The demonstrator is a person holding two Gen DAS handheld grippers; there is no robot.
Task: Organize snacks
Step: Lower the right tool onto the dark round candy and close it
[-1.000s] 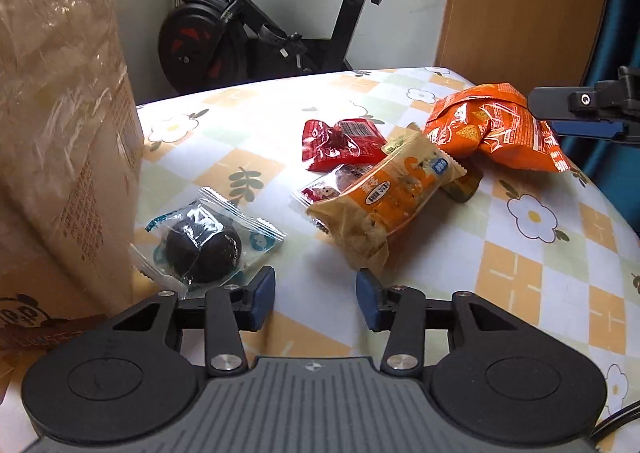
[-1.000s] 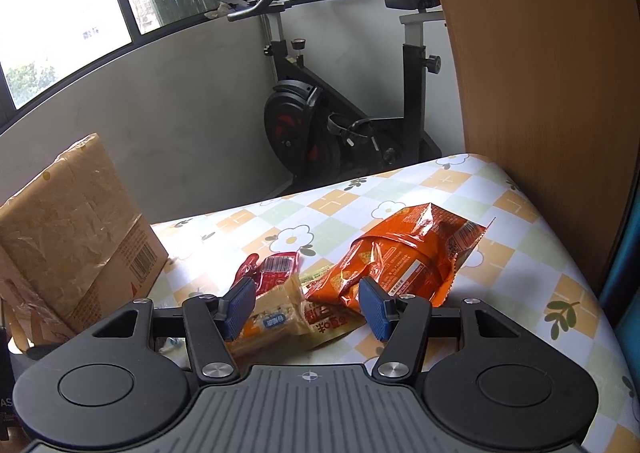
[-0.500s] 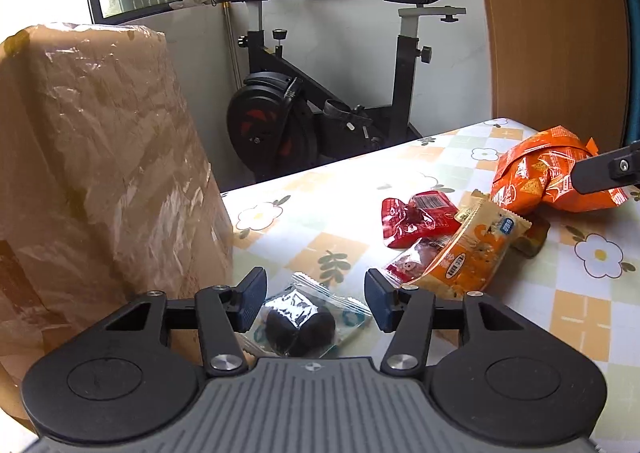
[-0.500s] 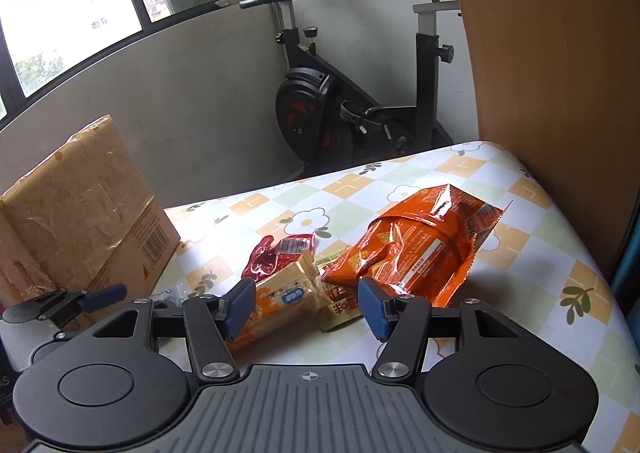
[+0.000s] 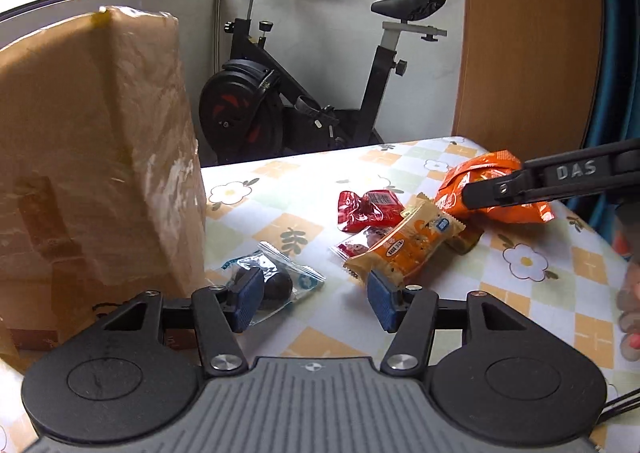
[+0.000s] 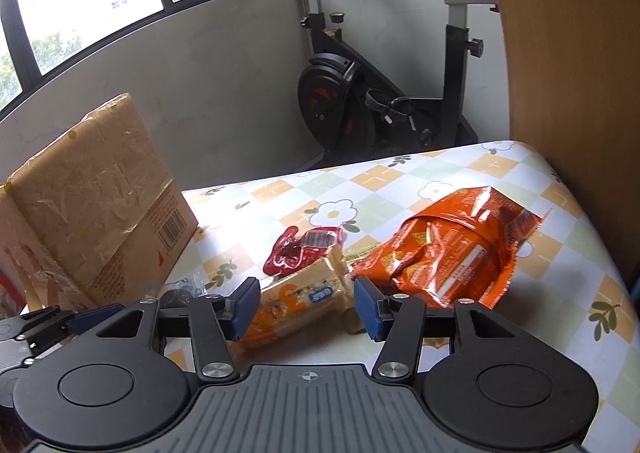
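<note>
The left tongs [image 5: 314, 299] stand open with nothing between the blue pads, and they hang above the surface [image 5: 440, 293], which has a checked cloth with flowers. The right tongs [image 6: 306, 307] are closing at this moment; their pads do not press on anything, though the yellow-orange cake packet [image 6: 296, 299] shows in the gap between them. Just in front of the left tongs lies a clear packet with a dark round snack [image 5: 276, 283], close to the foot of the big cardboard box [image 5: 92, 157] that stands on the left. A little farther, near the middle of the surface, the yellow-orange cake packet lies over a small clear packet with red print [image 5: 354, 247]. Behind these two is a red snack packet [image 5: 368, 209], touching them or nearly so. To the right, the large orange snack bag [image 6: 452, 249] lies flat, and its near end touches the cake packet. In the left view one finger of the right tongs reaches across the front of this bag. Beyond the surface an exercise bike [image 5: 304, 93] stands at the wall, under the window.
</note>
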